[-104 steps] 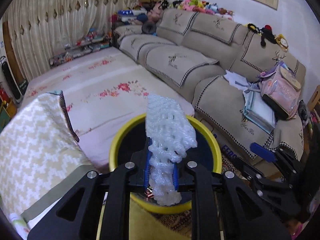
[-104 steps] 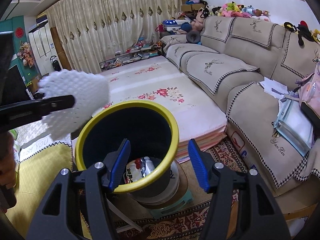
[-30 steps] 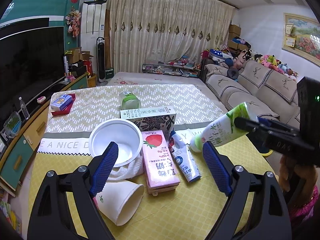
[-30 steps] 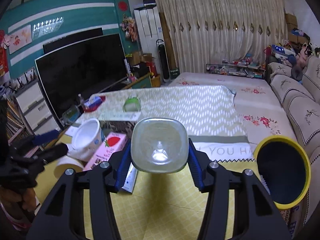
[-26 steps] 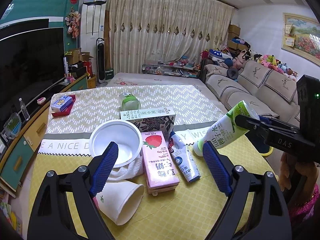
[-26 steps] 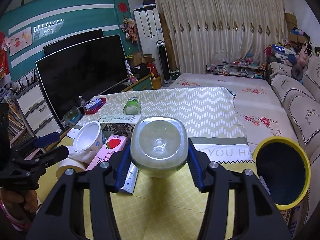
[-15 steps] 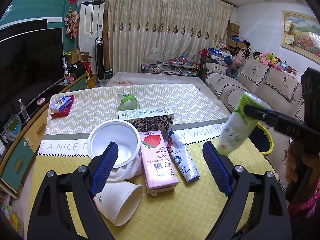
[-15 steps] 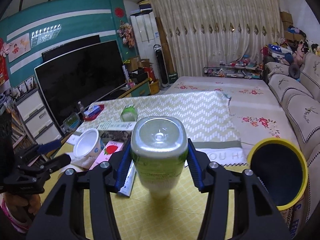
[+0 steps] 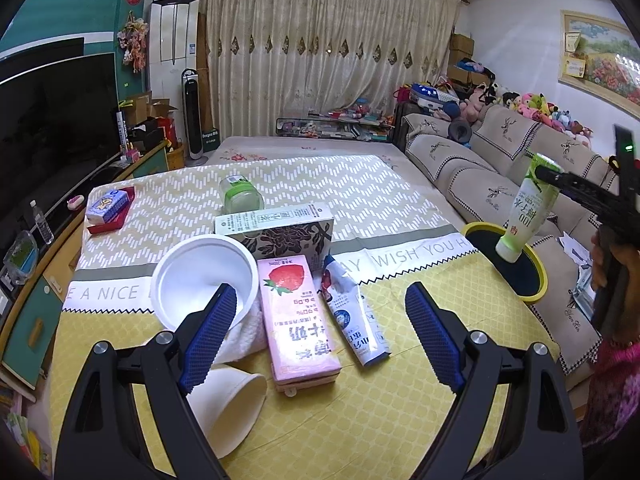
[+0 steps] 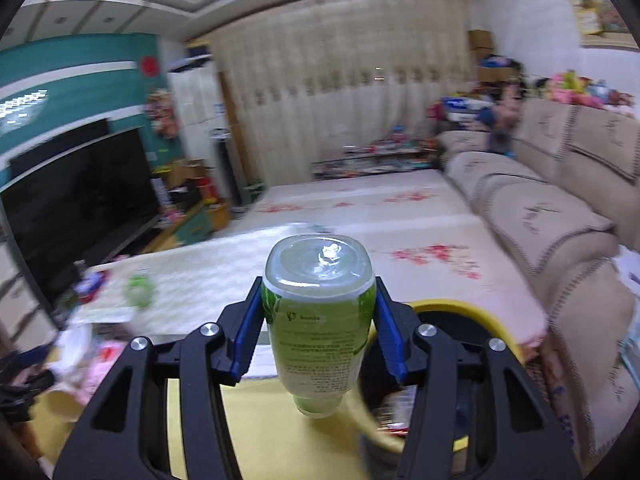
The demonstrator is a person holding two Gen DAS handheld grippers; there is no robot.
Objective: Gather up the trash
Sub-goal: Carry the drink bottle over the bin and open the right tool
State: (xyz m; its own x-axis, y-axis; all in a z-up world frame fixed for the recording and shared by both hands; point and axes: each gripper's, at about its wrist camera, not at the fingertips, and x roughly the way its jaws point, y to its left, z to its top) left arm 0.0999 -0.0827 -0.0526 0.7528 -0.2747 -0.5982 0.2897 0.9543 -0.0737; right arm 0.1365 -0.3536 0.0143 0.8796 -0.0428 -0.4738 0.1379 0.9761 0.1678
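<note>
Your right claw [image 10: 318,334] grips the bottle [image 10: 320,320] cap-down, seemingly over the bin [image 9: 516,268]; centre it inside the rim before releasing. Left claw [image 9: 320,336] hangs open.

A glossy clear-plastic bottle [image 10: 319,320] with a printed green label; matt, ribbed blue pads [image 9: 208,334] on black plastic fingers; a smooth white paper cup [image 9: 224,412]; a glossy pink carton [image 9: 297,322]; a woven yellow tablecloth [image 9: 360,420].

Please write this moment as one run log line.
left gripper: open, empty, over table trash | right gripper: shut on green bottle, cap down | yellow-rimmed bin: under bottle
</note>
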